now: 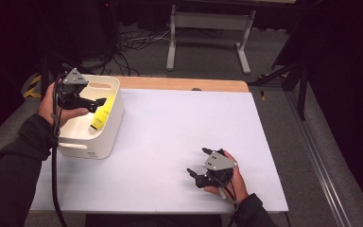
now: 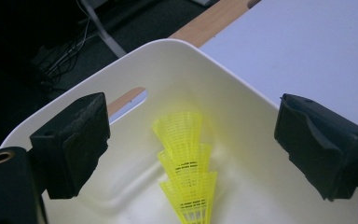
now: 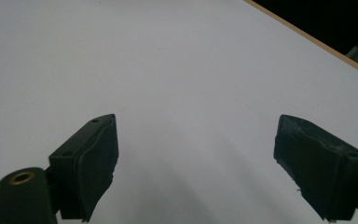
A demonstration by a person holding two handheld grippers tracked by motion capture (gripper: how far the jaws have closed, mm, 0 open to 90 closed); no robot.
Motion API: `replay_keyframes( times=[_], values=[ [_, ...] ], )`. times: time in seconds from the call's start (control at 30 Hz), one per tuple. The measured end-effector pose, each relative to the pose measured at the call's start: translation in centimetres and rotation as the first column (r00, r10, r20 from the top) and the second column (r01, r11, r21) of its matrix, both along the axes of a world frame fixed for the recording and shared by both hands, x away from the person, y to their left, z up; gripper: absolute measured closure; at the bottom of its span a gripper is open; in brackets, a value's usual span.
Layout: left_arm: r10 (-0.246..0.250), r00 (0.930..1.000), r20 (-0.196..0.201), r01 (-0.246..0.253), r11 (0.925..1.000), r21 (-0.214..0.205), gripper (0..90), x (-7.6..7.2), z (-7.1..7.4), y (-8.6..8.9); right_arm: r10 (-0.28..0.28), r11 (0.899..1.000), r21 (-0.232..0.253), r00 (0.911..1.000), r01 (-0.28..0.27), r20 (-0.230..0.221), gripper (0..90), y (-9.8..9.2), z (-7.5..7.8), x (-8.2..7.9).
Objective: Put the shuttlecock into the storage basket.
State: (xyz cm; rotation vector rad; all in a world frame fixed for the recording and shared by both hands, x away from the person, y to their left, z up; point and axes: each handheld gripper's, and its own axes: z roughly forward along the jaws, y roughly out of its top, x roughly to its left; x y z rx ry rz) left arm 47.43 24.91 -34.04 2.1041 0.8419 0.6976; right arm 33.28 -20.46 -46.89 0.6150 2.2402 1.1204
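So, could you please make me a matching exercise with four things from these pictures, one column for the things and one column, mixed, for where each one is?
Things:
1. stack of yellow plastic mesh shuttlecocks
2. cream plastic bin with slot handles
3. left gripper
4. right gripper

Places:
A. low over the white table top, near its front edge, jaws open
B. at the left side of the white table top
C. above the open bin, jaws open
D. lying inside the bin

Pairs: 1-D, 2-B, 3-C, 4-A
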Motion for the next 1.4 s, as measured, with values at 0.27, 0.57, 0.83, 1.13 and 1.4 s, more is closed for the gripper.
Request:
replay_keyframes(
  times=[0.27,0.57,0.83,1.13,1.4],
  values=[
    [-0.006,0.9985,0.054,0.007,0.9999,-0.015,11.0,-2.0,0.6,0.0,0.000,1.000,0.004,1.0000,0.000,0.009,14.7,0.1,0.2,-0.2],
    [-0.030,0.9933,0.112,0.035,0.9986,-0.040,12.5,-4.2,0.4,-0.3,-0.006,1.000,0.000,0.9997,0.006,0.025,14.7,0.1,0.4,-0.4],
    [-0.066,0.9824,0.175,0.086,0.9898,-0.113,12.6,-6.2,0.1,-0.7,-0.007,1.000,-0.009,0.9994,0.007,0.034,14.7,0.1,0.5,-0.5],
    [-0.104,0.9738,0.202,0.129,0.9849,-0.115,11.6,-7.7,-0.3,-1.3,-0.006,1.000,-0.006,0.9993,0.006,0.036,14.7,0.1,0.6,-0.6],
    [-0.124,0.9663,0.225,0.155,0.9805,-0.122,9.9,-8.7,-0.8,-1.3,-0.006,1.000,-0.006,0.9991,0.006,0.042,14.7,0.1,0.7,-0.6]
  ],
)
